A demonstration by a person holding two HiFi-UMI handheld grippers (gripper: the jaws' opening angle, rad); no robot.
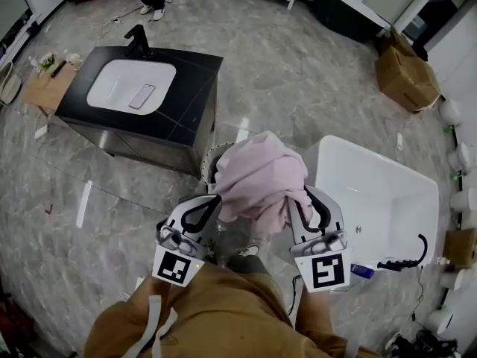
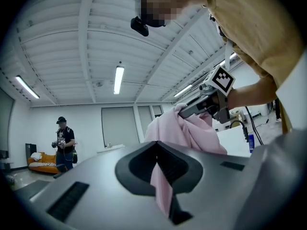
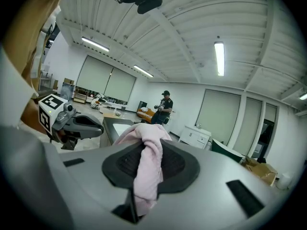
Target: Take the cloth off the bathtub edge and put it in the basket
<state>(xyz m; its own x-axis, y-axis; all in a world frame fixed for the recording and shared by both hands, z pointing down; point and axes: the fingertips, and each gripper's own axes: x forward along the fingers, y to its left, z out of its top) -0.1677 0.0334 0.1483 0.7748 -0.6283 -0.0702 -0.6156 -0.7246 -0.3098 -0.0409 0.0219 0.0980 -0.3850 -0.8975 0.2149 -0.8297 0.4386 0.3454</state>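
Observation:
A crumpled pink cloth (image 1: 261,176) hangs in the air between my two grippers, bunched above a round perforated basket (image 1: 212,156) whose rim shows just past it. My left gripper (image 1: 215,202) is shut on the cloth's left side, and a pink fold (image 2: 162,183) runs down between its jaws. My right gripper (image 1: 299,198) is shut on the right side, with a thick twist of cloth (image 3: 146,174) pinched in its jaws. The white bathtub (image 1: 387,192) stands to the right. Each gripper also shows in the other's view: the right gripper (image 2: 204,104), the left gripper (image 3: 79,124).
A black vanity (image 1: 186,103) with a white basin and a phone in it stands at the upper left, close beside the basket. Cardboard boxes (image 1: 406,77) lie at the far right. A black tap (image 1: 402,263) and a blue bottle (image 1: 363,271) sit on the tub's near rim. A person (image 3: 163,108) stands far off.

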